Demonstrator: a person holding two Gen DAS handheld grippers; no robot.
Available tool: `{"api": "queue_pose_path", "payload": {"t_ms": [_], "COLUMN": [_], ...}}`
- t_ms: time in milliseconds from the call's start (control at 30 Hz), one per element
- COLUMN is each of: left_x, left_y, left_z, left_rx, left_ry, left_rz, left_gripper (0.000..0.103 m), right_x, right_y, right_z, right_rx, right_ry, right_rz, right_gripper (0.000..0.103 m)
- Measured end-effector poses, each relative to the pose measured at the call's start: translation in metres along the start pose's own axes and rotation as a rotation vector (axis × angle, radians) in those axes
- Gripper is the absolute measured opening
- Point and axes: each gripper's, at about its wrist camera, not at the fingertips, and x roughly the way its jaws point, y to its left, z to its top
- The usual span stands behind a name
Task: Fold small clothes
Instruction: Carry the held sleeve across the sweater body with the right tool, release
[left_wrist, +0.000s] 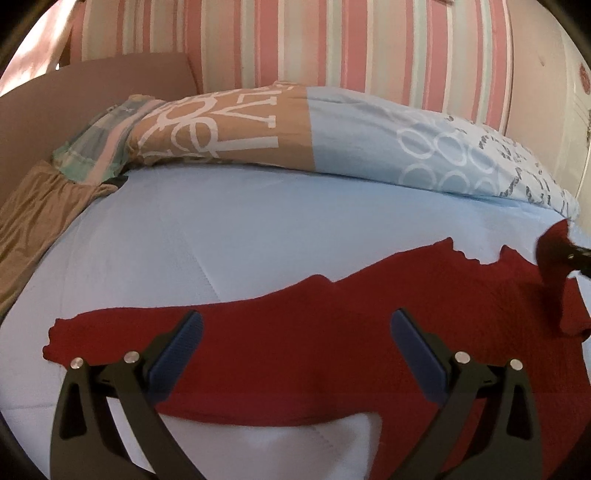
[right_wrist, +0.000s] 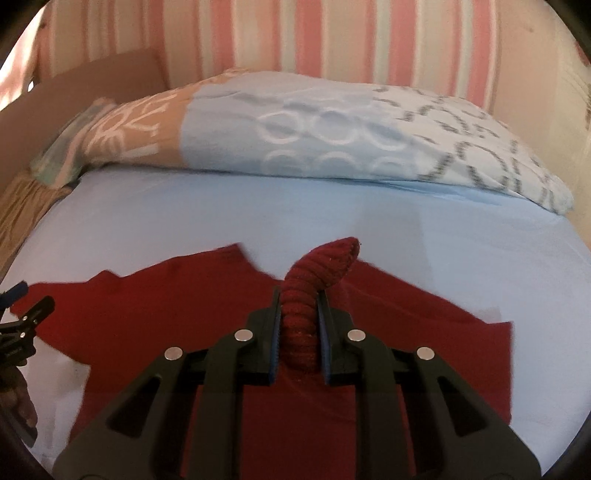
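A small dark red knit garment (left_wrist: 332, 343) lies spread on the light blue bed sheet (left_wrist: 184, 236). My left gripper (left_wrist: 295, 325) is open, its blue-padded fingers wide apart just above the garment's near part, holding nothing. My right gripper (right_wrist: 298, 299) is shut on a ribbed edge of the red garment (right_wrist: 317, 273), which stands up lifted between the pads; the rest of the garment (right_wrist: 147, 306) lies flat below. The right gripper also shows in the left wrist view (left_wrist: 569, 254) at the far right, with red cloth hanging from it. The left gripper shows at the left edge of the right wrist view (right_wrist: 26, 317).
A patterned tan, blue and white pillow (left_wrist: 332, 133) lies across the head of the bed. A folded plaid cloth (left_wrist: 96, 147) and a brown ruffled fabric (left_wrist: 40, 214) sit at the left. A brown headboard (left_wrist: 92, 92) and a pink striped wall (left_wrist: 332, 40) stand behind.
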Motion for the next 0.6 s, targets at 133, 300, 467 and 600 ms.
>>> {"api": "queue_pose_path", "payload": {"t_ms": [133, 300, 467, 600], "left_x": [0.001, 0.005, 0.005, 0.008], "left_y": [0.005, 0.012, 0.018, 0.019], "left_z": [-0.001, -0.003, -0.005, -0.006], "left_rx": [-0.011, -0.034, -0.039, -0.043], "left_ry": [0.008, 0.026, 0.029, 0.037], "left_rz": [0.0, -0.014, -0.016, -0.012], "left_gripper": [0.101, 0.101, 0.101, 0.101], "right_x": [0.016, 0.037, 0.05, 0.062], "right_y": [0.041, 0.086, 0.111, 0.118], "right_z": [0.004, -0.002, -0.012, -0.018], "right_rx": [-0.043, -0.096, -0.114, -0.095], "right_ry": [0.008, 0.043, 0.057, 0.066], "right_rz": [0.042, 0.087, 0.111, 0.127], "right_gripper": [0.017, 0.017, 0.017, 0.018]}}
